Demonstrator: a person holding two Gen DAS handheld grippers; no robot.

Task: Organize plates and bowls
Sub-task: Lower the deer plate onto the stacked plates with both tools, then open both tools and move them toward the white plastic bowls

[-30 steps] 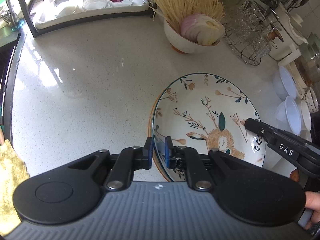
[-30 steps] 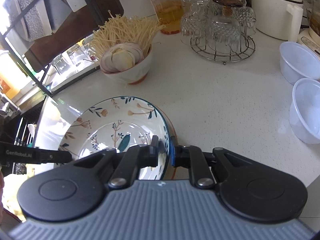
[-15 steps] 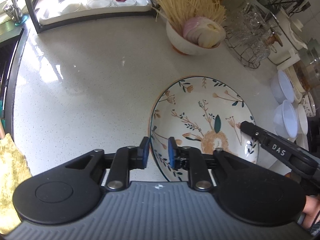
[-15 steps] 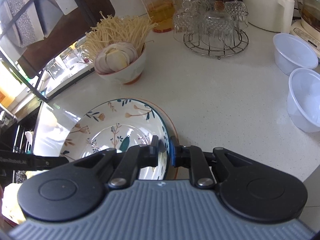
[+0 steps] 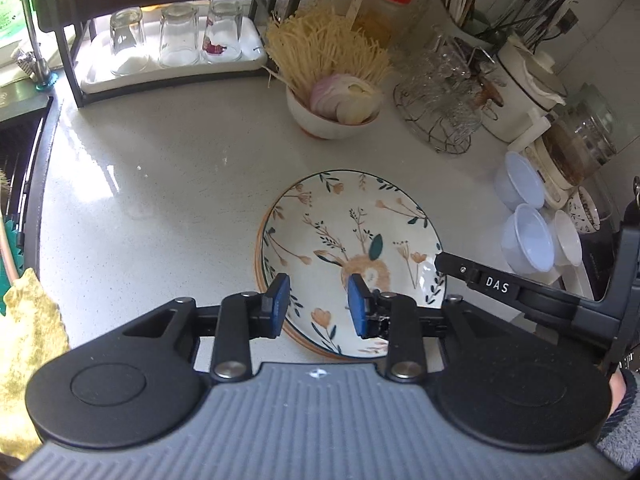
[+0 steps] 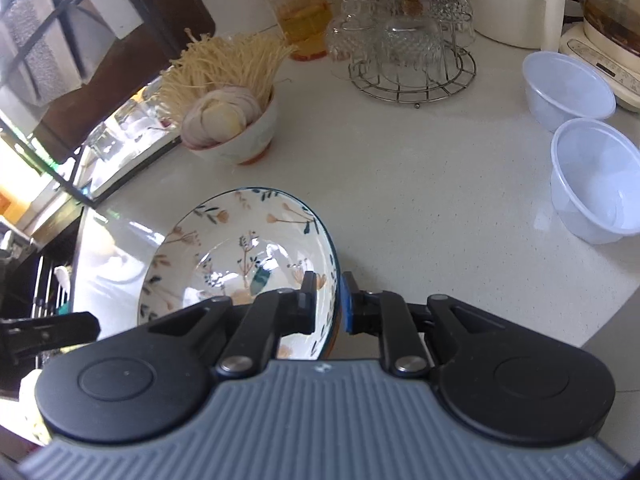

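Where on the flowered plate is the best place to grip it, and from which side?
Grip the flowered plate by its raised rim, one finger inside and one outside, coming from the near edge. The right gripper already pinches the rim that way; the left gripper has just been opening.

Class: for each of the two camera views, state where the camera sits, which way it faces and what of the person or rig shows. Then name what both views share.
Left wrist: sits on the left gripper, looks down at the counter; jaws open, just widened, apart from the floral plate; right gripper and a sleeve show.
Right wrist: sits on the right gripper, looks down; jaws clamp the plate's rim.
Shared: plate, noodle bowl, glass rack, plastic bowls.
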